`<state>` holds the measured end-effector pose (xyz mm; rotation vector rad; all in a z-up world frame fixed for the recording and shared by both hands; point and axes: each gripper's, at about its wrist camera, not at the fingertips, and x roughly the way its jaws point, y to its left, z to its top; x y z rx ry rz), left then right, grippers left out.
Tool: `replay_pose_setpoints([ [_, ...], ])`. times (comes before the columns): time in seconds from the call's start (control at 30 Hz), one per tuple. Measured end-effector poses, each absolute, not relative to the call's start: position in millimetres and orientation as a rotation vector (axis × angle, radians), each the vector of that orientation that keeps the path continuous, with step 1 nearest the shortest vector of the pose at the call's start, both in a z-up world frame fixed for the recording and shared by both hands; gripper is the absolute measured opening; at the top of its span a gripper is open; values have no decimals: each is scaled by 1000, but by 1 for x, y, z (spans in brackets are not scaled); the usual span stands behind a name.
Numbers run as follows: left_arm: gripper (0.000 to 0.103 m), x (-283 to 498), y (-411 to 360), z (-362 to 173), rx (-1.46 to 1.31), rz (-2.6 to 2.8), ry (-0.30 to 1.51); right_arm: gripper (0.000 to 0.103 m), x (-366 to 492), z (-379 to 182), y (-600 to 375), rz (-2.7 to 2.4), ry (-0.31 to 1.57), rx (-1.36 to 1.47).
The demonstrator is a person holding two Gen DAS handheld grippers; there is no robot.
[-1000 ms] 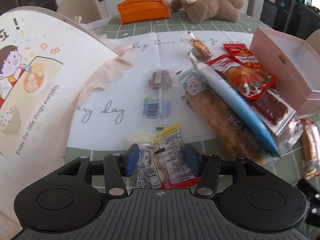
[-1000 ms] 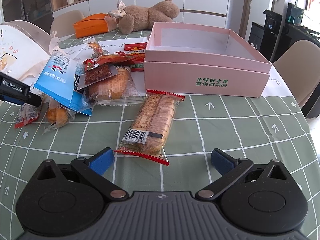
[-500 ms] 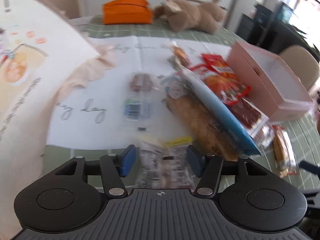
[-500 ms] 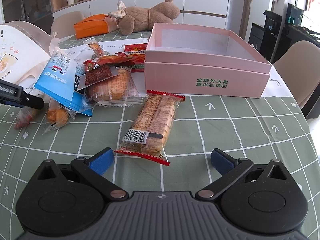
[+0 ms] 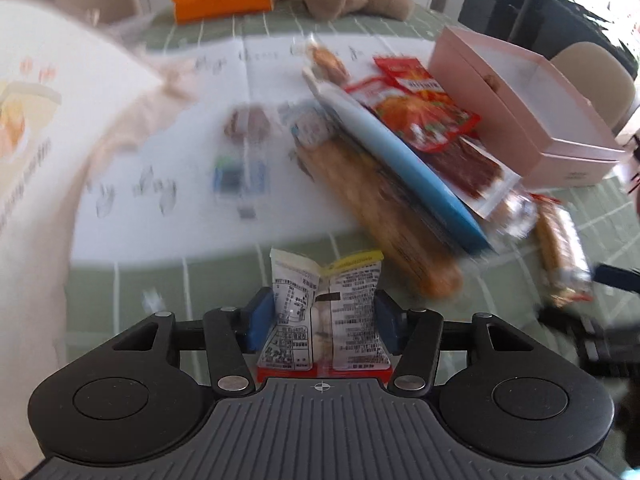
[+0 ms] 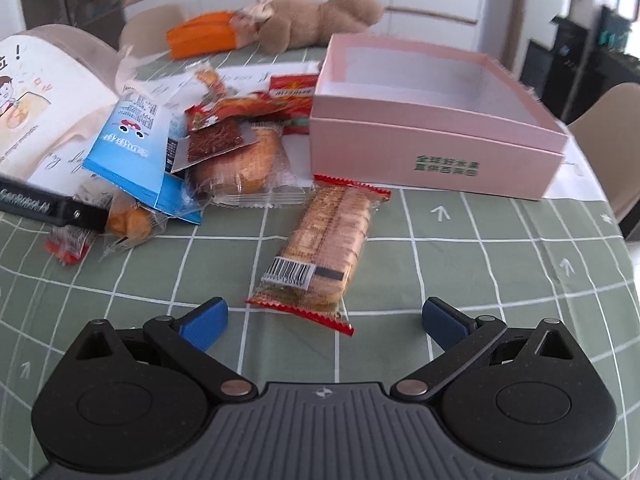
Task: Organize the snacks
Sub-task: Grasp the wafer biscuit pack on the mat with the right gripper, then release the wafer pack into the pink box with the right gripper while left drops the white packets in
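Crinkly clear film is what the left gripper [image 5: 324, 320] has to rely on: its blue pads [image 5: 260, 318] pinch a small snack packet [image 5: 326, 312] by its sides, the packet standing up between them with its yellow-topped end at 12 o'clock. The left wrist view is smeared with motion, so the hand appears to be travelling. A light pinch on slick wrapping could let the packet slide out or twist during a fast swing, and it may drop short of the pink box [image 5: 532, 112], which sits at about 2 o'clock from that gripper, beyond the heap of snacks [image 5: 400, 152]. A low carry could clip the blue pouch [image 5: 404, 168] lying across that heap and scatter it.

In the right wrist view the right gripper [image 6: 324, 316] hangs with jaws spread wide and nothing between them, just behind a red-edged cracker pack [image 6: 324, 240] at 12 o'clock. The open pink box [image 6: 432, 148] lies past it at 1 o'clock. The left gripper's black body [image 6: 52, 208] shows at 10 o'clock, touching the loose snacks there. Both hands heading for the box at once risk a collision.
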<state>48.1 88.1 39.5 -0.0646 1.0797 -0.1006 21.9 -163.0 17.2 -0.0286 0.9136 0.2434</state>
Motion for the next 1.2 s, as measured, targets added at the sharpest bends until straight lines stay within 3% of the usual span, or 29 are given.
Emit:
replay_pose_setpoints([
  [0.17, 54, 20, 56, 45, -20, -144, 1114, 102, 56, 23, -180, 161, 969, 128],
  [0.23, 54, 13, 37, 44, 1, -186, 1148, 96, 65, 23, -176, 133, 974, 80],
  [0.33, 54, 2, 11, 43, 59, -246, 1160, 79, 68, 23, -165, 139, 967, -44],
  [0.37, 54, 0, 4, 44, 69, -268, 1161, 65, 66, 25, -165, 168, 964, -55],
  [0.4, 54, -3, -1, 44, 72, -286, 1162, 45, 64, 28, -164, 187, 970, -64],
  [0.43, 54, -3, -6, 45, 75, -301, 1161, 37, 63, 31, -166, 198, 984, -78],
  [0.9, 54, 18, -44, 83, 69, -400, 1058, 35, 30, 70, -242, 126, 965, -32],
  [1.1, 54, 111, -35, 171, -158, -544, 891, 35, 59, 150, -256, 150, 789, -65],
  [1.2, 54, 167, -43, 181, -202, -537, 885, 35, 96, 174, -256, 145, 754, -89],
])
